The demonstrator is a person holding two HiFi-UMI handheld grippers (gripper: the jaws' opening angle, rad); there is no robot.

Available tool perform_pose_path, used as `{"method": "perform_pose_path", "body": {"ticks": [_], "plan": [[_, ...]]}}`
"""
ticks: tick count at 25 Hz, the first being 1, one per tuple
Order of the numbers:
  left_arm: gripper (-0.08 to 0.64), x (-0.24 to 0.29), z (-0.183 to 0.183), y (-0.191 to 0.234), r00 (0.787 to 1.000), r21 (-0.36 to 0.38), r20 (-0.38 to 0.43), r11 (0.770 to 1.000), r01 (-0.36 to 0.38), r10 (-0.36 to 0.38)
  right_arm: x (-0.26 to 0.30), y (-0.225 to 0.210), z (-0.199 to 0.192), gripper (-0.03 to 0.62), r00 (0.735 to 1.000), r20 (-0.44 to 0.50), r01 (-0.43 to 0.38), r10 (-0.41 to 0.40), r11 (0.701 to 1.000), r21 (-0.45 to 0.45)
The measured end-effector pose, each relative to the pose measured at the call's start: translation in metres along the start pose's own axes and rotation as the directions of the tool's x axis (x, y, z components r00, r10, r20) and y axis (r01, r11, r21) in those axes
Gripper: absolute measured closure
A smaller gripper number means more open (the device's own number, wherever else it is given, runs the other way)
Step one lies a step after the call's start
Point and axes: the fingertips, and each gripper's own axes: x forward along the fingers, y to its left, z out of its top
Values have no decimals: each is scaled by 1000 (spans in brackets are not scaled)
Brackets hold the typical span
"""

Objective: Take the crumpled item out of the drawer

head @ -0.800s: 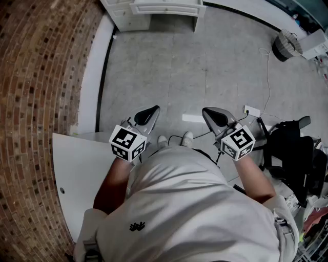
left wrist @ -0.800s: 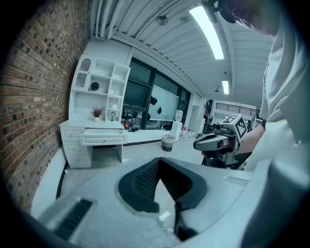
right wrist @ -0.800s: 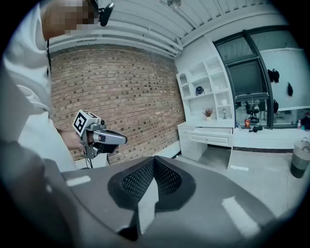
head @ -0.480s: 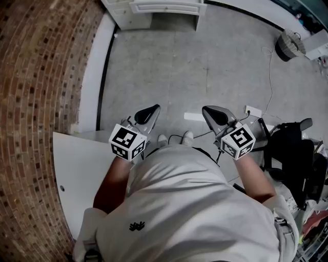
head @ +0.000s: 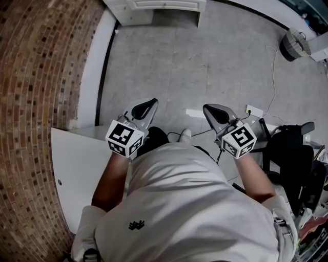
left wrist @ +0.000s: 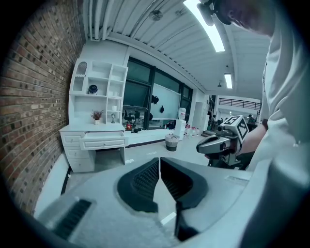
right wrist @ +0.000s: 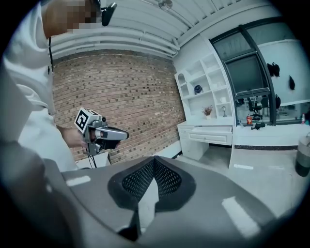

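Observation:
A white desk point(head: 154, 7) stands far ahead against the wall, with its long drawer point(left wrist: 103, 142) pulled out a little; the drawer point(right wrist: 210, 137) also shows in the right gripper view. No crumpled item is visible from here. My left gripper point(head: 145, 108) is held at waist height over the grey floor, jaws shut and empty point(left wrist: 159, 160). My right gripper point(head: 215, 113) is level with it, about a shoulder's width to the right, jaws also shut with nothing between them point(right wrist: 154, 159). Both are well short of the desk.
A brick wall point(head: 41, 77) runs along the left, with a white panel point(head: 77, 169) at my left side. A black chair point(head: 292, 153), cables and a power strip point(head: 252, 110) lie to my right. A woven bin point(head: 291, 43) stands at the far right.
Both grippers stay shut and level. The view has drifted, so the desk sits nearer the top edge. My left leg has come forward and hides the left shoe.

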Motion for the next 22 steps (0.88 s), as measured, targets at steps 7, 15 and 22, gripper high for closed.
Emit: {"method": "perform_pose_path", "body": {"ticks": [7,15,22], "plan": [[363,25,11,21,1000,-42,7,999,-5,5,3,-19,2,581,1000,19,7,-7,1000,5],[325,77,42,73,996,-29,68,998,51,-49,34,-64,23,577,996,7,89,-88,996,-9],[294,117,84,153,991,14,97,995,95,-96,97,-107,70,578,989,-4,151,-151,988,-28]]}}
